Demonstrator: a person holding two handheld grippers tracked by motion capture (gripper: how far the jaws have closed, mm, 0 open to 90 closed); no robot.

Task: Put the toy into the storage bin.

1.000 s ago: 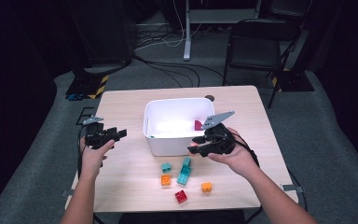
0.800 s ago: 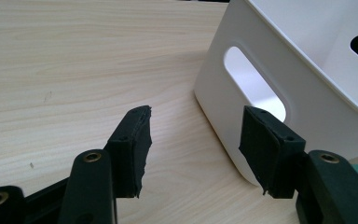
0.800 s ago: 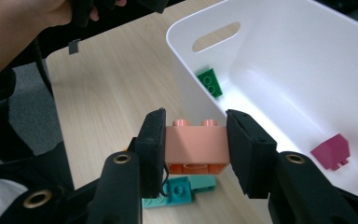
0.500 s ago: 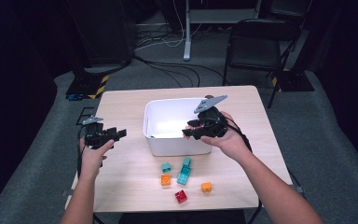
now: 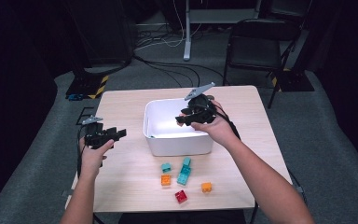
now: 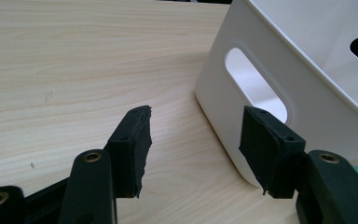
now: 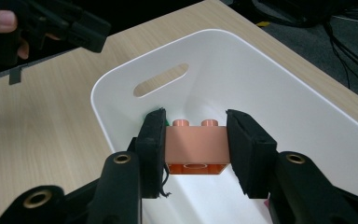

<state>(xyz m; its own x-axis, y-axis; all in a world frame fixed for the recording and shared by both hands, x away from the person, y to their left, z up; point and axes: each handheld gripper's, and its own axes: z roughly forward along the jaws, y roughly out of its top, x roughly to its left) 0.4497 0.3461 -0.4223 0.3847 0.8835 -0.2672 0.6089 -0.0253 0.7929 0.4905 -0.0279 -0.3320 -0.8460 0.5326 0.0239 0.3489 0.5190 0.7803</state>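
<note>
My right gripper [image 5: 185,117] hovers over the open white bin [image 5: 154,114], shut on an orange two-stud brick [image 7: 196,148] held by its ends between the pads, above the bin's inside [image 7: 279,116]. A green piece [image 7: 154,113] peeks out behind one jaw, low in the bin. My left gripper [image 5: 118,134] stays left of the bin, just above the table, open and holding nothing [image 6: 200,147]; it faces the bin's wall with the handle slot [image 6: 256,84].
Loose bricks lie on the wooden table [image 5: 121,102] in front of the bin: two teal ones [image 5: 166,167] [image 5: 184,171], two orange [image 5: 166,180] [image 5: 206,187], one red [image 5: 181,196]. A black chair [image 5: 256,42] and cables stand beyond the table's far edge.
My right gripper has carried the orange brick from the bin's near right corner up and farther in over the bin. The left gripper has kept still.
</note>
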